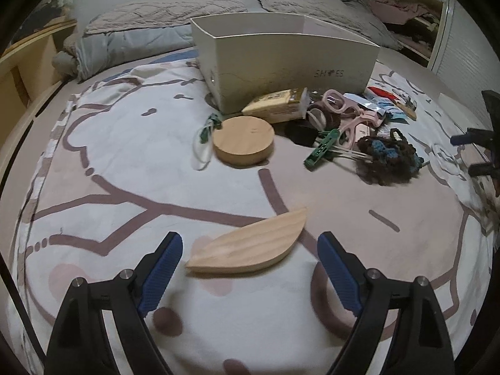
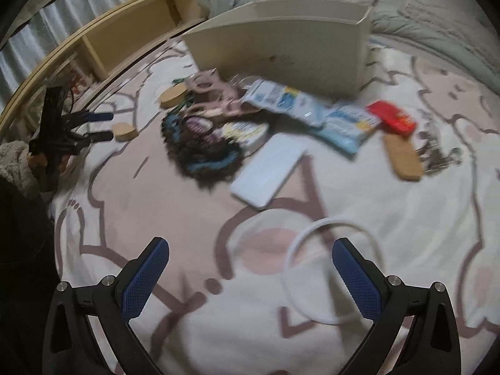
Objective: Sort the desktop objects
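A leaf-shaped wooden piece (image 1: 250,247) lies flat on the patterned bed sheet (image 1: 125,143). My left gripper (image 1: 250,239) hangs over it, open, with both blue pads clear of the wood. In the right wrist view this gripper (image 2: 107,126) shows at the far left beside the same wooden piece (image 2: 125,131). My right gripper (image 2: 250,243) is open with nothing gripped. A thin white ring (image 2: 331,268) lies on the sheet, partly behind its right finger (image 2: 356,278). The open white box (image 1: 281,62) marked SHOES stands at the back.
A round wooden disc (image 1: 243,140), a yellow pack (image 1: 275,106), pink goggles (image 1: 340,103), a green clip (image 1: 322,150) and a brown-blue crochet piece (image 1: 387,159) crowd the box front. A white flat slab (image 2: 268,175), blue packets (image 2: 312,109), a red box (image 2: 390,115) and keys (image 2: 437,153) lie nearby.
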Motion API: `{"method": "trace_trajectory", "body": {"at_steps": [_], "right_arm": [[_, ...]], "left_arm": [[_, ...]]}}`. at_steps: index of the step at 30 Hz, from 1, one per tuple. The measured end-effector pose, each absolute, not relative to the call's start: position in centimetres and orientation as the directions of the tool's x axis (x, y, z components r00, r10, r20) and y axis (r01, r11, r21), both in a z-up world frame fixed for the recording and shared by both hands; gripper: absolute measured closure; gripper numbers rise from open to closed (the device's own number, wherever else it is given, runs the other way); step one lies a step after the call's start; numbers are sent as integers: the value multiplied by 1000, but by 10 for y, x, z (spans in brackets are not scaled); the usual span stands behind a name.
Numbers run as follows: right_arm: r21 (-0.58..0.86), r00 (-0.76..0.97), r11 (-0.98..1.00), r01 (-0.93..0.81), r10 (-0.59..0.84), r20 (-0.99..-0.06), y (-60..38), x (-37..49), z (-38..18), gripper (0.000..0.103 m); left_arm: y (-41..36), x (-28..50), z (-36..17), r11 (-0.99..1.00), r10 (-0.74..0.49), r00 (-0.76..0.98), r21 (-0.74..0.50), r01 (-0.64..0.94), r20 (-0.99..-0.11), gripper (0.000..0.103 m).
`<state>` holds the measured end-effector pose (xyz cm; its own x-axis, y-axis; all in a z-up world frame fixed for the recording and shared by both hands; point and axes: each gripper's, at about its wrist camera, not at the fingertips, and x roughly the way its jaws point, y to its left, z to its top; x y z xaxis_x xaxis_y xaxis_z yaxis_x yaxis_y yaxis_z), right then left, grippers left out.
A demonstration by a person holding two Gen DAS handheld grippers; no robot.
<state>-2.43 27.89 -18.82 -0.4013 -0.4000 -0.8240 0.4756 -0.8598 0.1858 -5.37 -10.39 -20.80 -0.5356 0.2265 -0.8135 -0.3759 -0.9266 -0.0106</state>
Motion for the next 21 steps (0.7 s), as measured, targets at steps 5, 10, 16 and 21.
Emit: {"method": "trace_trajectory", "body": {"at_steps": [5, 10, 16, 21], "right_arm": [[123, -442, -896, 426, -325, -836, 297, -27, -188, 0], [107, -420, -920, 378, -274, -865, 307, -31, -200, 0], [86, -402, -920, 381, -249, -881, 311, -32, -209, 0], [80, -401, -929, 362, -233, -886, 318, -34, -212, 0]], "left_arm": [[-93, -58, -210, -919, 237, -525, -12, -395, -817, 14], [-84, -62, -218, -912, 220, -509, 9, -409, -832, 14], [-83, -66, -224, -914, 212, -488, 5, -405, -847, 14], [-87, -62, -218, -909, 263, -464, -56, -413, -846, 15]]}}
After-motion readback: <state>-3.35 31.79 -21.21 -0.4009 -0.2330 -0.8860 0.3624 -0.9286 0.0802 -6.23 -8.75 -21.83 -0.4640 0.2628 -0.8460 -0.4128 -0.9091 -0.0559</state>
